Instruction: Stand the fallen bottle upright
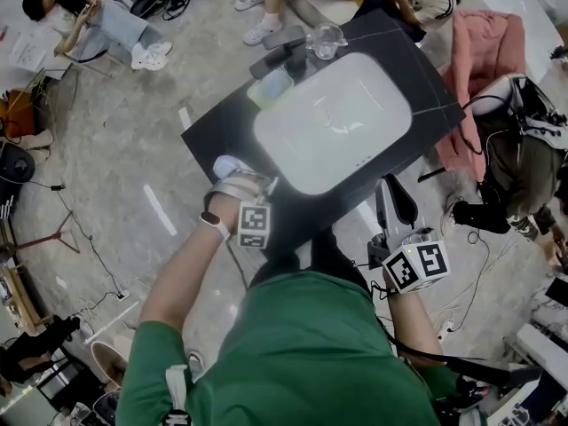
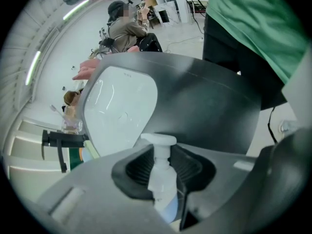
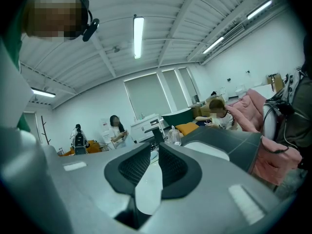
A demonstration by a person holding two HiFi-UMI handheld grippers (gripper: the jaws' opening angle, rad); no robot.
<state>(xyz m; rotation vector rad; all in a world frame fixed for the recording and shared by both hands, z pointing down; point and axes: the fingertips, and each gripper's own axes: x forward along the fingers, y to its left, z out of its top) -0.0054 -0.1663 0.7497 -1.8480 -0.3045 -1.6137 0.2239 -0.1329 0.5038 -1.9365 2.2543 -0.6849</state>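
Bottle [image 2: 162,183] between pads of left tool [image 2: 162,155]

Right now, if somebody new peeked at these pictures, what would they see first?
The big white basin would catch the eye first; it fills the middle of the black table. Next comes the white pump bottle, pinched in the left claw at the table's near left corner.
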